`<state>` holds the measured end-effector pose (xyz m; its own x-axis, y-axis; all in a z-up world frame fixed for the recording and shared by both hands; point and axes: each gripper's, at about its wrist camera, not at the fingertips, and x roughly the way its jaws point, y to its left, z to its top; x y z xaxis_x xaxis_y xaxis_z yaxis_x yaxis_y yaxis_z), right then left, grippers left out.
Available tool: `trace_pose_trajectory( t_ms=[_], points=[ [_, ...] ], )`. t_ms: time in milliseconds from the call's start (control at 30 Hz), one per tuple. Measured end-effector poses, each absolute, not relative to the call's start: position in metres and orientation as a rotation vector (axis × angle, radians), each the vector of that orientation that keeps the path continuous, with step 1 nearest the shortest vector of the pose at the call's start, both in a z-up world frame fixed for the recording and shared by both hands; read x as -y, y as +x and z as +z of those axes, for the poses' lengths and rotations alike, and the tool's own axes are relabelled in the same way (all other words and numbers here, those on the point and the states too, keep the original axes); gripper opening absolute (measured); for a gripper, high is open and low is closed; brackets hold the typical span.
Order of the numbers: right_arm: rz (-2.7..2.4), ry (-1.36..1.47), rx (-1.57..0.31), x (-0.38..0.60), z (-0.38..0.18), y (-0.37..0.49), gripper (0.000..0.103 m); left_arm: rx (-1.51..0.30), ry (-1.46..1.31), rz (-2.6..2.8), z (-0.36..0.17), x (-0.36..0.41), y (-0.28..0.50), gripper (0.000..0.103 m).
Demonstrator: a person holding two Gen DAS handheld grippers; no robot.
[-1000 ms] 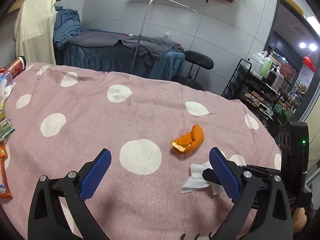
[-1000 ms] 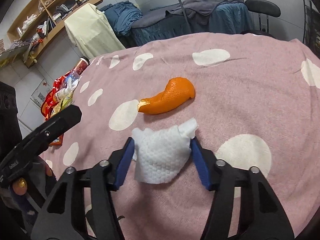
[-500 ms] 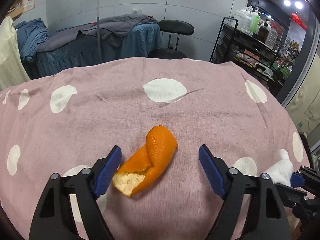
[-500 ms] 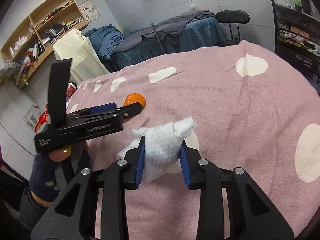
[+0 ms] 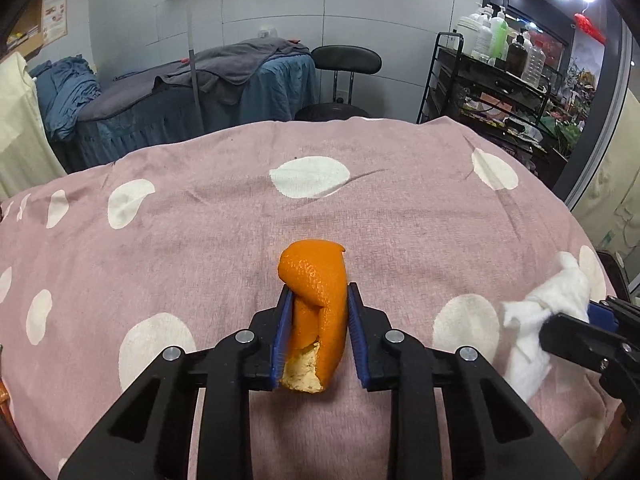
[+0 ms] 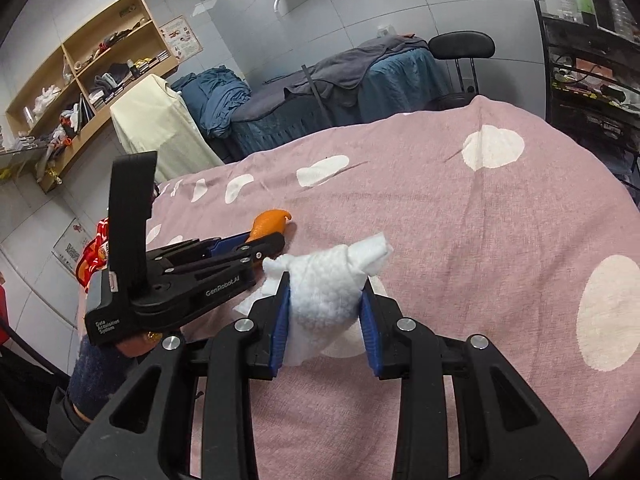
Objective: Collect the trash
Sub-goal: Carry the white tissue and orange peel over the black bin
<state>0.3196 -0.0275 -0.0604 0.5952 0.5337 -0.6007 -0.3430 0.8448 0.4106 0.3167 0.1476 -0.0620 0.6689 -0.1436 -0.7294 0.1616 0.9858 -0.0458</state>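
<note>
A curled orange peel [image 5: 312, 268] lies on the pink dotted tablecloth [image 5: 200, 248], standing between the blue pads of my left gripper [image 5: 320, 291]. Its jaws are closing and both pads touch the peel's sides. My right gripper [image 6: 326, 282] is shut on a crumpled white tissue [image 6: 324, 300], held a little above the cloth. In the right wrist view the left gripper [image 6: 276, 240] sits just left of the tissue, with the peel's tip [image 6: 272, 216] sticking out past it. The tissue [image 5: 548, 304] also shows at the right edge of the left wrist view.
Snack packets [image 6: 94, 248] lie at the table's left edge. A hand in a dark sleeve [image 6: 96, 376] holds the left gripper. Beyond the table stand a covered bed [image 5: 180, 100], a black chair [image 5: 346, 60] and a shelf cart with bottles [image 5: 500, 60].
My left gripper moved over to the orange peel and closed around it. My right gripper closed on the tissue and lifted it off the cloth.
</note>
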Motion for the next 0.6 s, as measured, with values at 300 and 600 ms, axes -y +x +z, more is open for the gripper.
trace_pose_trajectory(
  t_ms=[300, 600],
  points=[
    [0.526, 0.302, -0.735, 0.049, -0.046, 0.294, 0.032, -0.746, -0.033, -0.197, -0.034, -0.139, 0.257, 0.026],
    [0.539, 0.267, -0.656, 0.084, -0.032, 0.235, 0.032, -0.675, -0.092, -0.247, -0.016, -0.111, 0.188, 0.026]
  ],
)
